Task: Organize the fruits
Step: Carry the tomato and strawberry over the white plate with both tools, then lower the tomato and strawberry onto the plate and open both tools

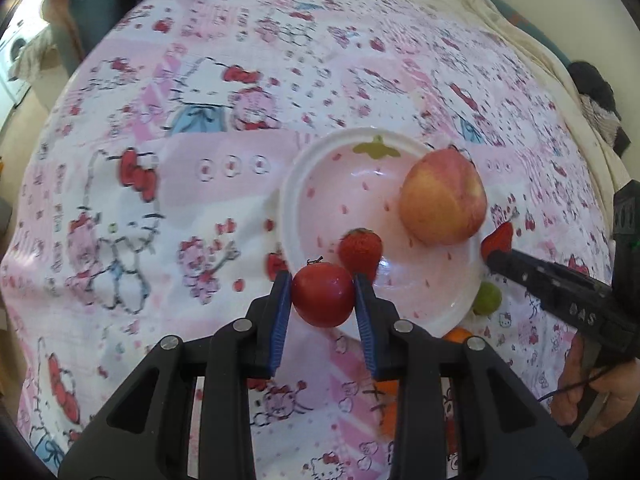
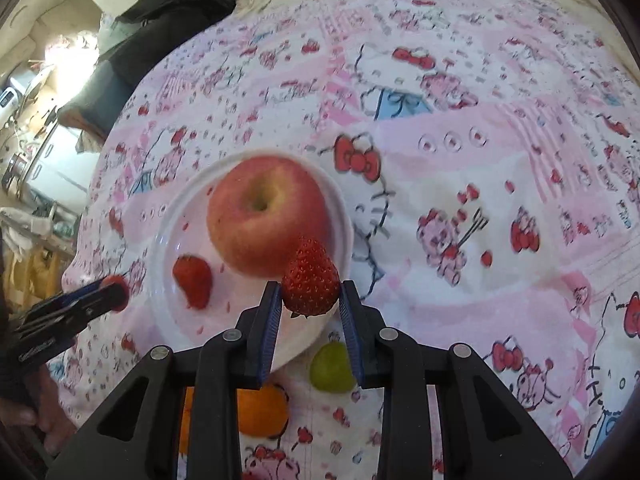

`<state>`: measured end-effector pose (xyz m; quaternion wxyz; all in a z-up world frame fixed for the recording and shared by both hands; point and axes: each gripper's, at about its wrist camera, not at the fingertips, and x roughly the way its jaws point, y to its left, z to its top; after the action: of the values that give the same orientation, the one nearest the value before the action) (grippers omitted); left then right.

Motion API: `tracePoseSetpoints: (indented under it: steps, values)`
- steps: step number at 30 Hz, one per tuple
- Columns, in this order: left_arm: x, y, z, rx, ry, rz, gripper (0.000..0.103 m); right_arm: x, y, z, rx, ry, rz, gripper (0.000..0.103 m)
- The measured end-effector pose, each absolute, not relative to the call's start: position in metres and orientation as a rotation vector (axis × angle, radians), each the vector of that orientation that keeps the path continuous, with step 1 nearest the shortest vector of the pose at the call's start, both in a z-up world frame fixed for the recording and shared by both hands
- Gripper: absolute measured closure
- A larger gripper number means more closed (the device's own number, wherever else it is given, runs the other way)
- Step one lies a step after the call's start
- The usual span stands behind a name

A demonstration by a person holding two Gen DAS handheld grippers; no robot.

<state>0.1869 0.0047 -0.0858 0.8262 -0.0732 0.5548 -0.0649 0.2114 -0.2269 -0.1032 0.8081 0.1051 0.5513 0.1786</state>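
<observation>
My left gripper [image 1: 322, 280] is shut on a small round red fruit [image 1: 323, 300] with a dark stem, held over the near rim of a white plate [image 1: 289, 208] with a pink printed centre. On the plate lie a large red-yellow apple [image 1: 442, 196] and a strawberry [image 1: 360, 248]. My right gripper [image 2: 309, 286] is shut on a second strawberry [image 2: 310, 276], tip up, above the plate's [image 2: 160, 264] near right edge in front of the apple [image 2: 266, 216]. The right wrist view also shows the plate's strawberry [image 2: 193, 280] and the left gripper [image 2: 114, 290] at the plate's left.
A green fruit [image 2: 332, 366] and an orange [image 2: 262, 410] lie on the pink cartoon-print cloth [image 2: 480, 160] just in front of the plate, partly behind my fingers. A hand [image 1: 600, 392] holds the right gripper [image 1: 494, 256]. Dark clothing [image 2: 168, 8] lies at the far edge.
</observation>
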Motion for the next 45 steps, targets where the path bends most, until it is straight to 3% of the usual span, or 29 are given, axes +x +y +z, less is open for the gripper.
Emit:
tracePoseSetpoints:
  steps: [20, 21, 23, 25, 26, 36, 39, 42, 45]
  values:
    - [0.194, -0.005, -0.108, -0.16, 1.174, -0.155, 0.074, 0.21, -0.209, -0.116, 0.247, 1.249, 0.427, 0.068]
    - [0.194, -0.006, -0.109, -0.166, 1.178, -0.161, 0.071, 0.21, -0.209, -0.115, 0.247, 1.247, 0.425, 0.067]
    - [0.193, -0.008, -0.107, -0.173, 1.169, -0.177, 0.058, 0.21, -0.213, -0.112, 0.266, 1.237, 0.423, 0.051]
    - [0.192, -0.011, -0.105, -0.142, 1.151, -0.164, 0.038, 0.21, -0.215, -0.108, 0.288, 1.222, 0.421, 0.042]
    - [0.191, -0.013, -0.104, -0.128, 1.144, -0.159, 0.036, 0.21, -0.216, -0.106, 0.291, 1.211, 0.417, 0.038]
    - [0.19, -0.006, -0.103, -0.12, 1.15, -0.115, 0.035, 0.209, -0.223, -0.105, 0.293, 1.21, 0.395, 0.037]
    - [0.188, -0.003, -0.098, -0.148, 1.141, -0.122, 0.034, 0.205, -0.225, -0.1, 0.287, 1.191, 0.386, 0.032]
    - [0.183, -0.003, -0.093, -0.148, 1.125, -0.115, 0.022, 0.198, -0.225, -0.089, 0.26, 1.142, 0.372, 0.022]
    - [0.176, -0.004, -0.087, -0.136, 1.101, -0.108, 0.019, 0.192, -0.225, -0.082, 0.244, 1.123, 0.368, 0.018]
